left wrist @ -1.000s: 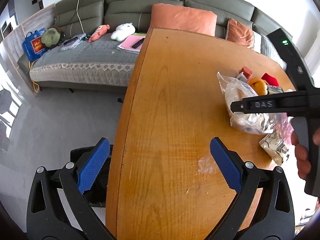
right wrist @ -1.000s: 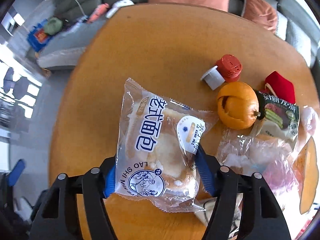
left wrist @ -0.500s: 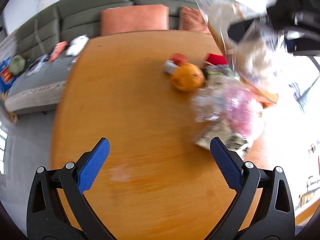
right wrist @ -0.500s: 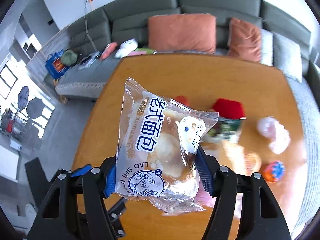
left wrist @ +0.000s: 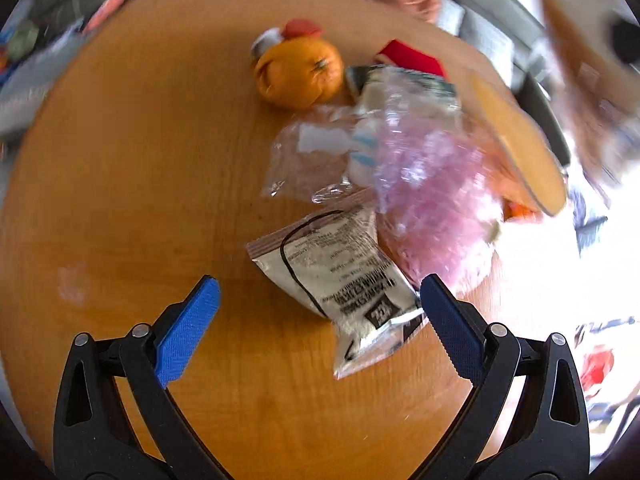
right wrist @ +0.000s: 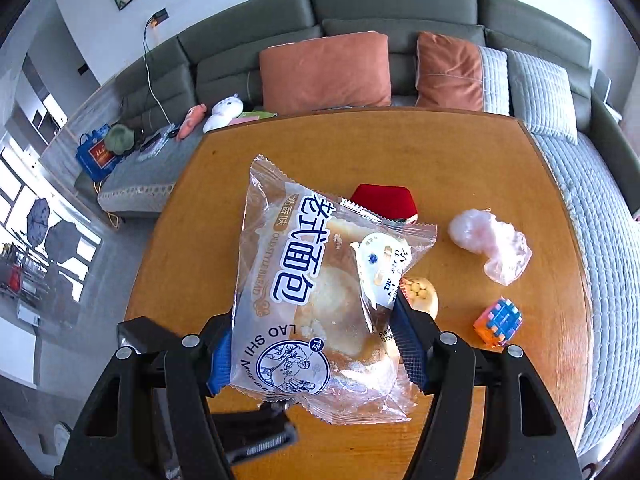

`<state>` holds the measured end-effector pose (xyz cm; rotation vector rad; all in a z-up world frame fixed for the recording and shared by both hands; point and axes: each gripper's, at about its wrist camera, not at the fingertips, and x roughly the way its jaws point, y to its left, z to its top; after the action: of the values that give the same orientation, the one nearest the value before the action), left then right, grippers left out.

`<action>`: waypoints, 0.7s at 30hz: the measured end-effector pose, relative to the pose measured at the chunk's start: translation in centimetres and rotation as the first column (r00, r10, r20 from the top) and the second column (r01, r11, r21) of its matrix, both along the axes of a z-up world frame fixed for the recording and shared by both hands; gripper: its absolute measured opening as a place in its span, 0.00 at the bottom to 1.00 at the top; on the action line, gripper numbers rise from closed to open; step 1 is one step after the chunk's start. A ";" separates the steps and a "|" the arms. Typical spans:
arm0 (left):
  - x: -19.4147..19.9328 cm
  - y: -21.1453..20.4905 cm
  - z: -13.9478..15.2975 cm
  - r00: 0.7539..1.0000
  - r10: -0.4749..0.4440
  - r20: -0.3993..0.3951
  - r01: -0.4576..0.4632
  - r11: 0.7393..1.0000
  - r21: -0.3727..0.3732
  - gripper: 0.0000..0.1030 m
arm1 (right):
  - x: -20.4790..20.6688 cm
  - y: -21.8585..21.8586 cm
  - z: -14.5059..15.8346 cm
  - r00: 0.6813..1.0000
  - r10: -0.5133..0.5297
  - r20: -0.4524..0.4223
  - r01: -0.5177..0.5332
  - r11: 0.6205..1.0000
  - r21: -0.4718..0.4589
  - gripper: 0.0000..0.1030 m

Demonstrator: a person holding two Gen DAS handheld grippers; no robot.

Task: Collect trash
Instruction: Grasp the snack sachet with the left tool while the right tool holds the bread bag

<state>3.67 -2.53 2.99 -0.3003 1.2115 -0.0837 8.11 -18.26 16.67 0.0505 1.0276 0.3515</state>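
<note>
Clear, crinkly plastic film makes up most of the trash here, so expect light, soft, slippery loads that deform under the pads.

Right gripper (right wrist: pixel 316 354): its jaws are clamped across the lower half of the bread bag (right wrist: pixel 316 296), one blue pad on each side edge. The bag is carried above the wooden table (right wrist: pixel 460 160), clear of the surface. The bun inside is soft and will crush; the film around it slides easily. The present hold across the bun (not on the loose sealed edge alone) looks the safer choice, since the bulk stops the film slipping out.

Left gripper (left wrist: pixel 320 320): jaws spread wide, nothing between the pads. It points down at the table, with the white sachet (left wrist: pixel 340 280) lying flat just ahead, its lower corner near the right pad.

Handling notes for the sachet:
- Thin, flat and nearly weightless; probably empty, though the blurred view does not settle this.
- It lies flush on the wood, so a pinch on its raised, curled edge should work better than a squeeze from above.
- Its upper end touches or slips under the pink bag (left wrist: pixel 432 200), which may drag along.

The pink bag and the clear wrapper (left wrist: pixel 308 156) are crumpled, springy film. The orange (left wrist: pixel 298 74) beside them is firm and round.
</note>
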 end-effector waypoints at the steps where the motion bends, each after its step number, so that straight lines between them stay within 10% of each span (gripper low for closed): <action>1: 0.2 0.0 -0.3 1.000 0.014 -0.013 -0.014 1.000 -0.003 0.88 | 0.0 -0.1 0.0 1.000 -0.002 0.001 0.002 1.000 0.000 0.65; 10: 0.3 -1.3 -0.3 0.995 -0.096 0.023 0.094 0.993 0.069 0.51 | -0.2 0.4 0.4 1.000 0.013 0.009 -0.013 1.000 0.015 0.65; 21: -3.2 2.7 0.8 0.989 -0.128 0.078 0.127 0.992 0.023 0.44 | -1.4 4.7 1.5 0.997 0.065 0.033 -0.066 0.998 0.018 0.65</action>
<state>0.49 0.14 3.74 -0.2020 1.1517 -0.1939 6.67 -13.58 18.20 0.0281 0.9959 0.4203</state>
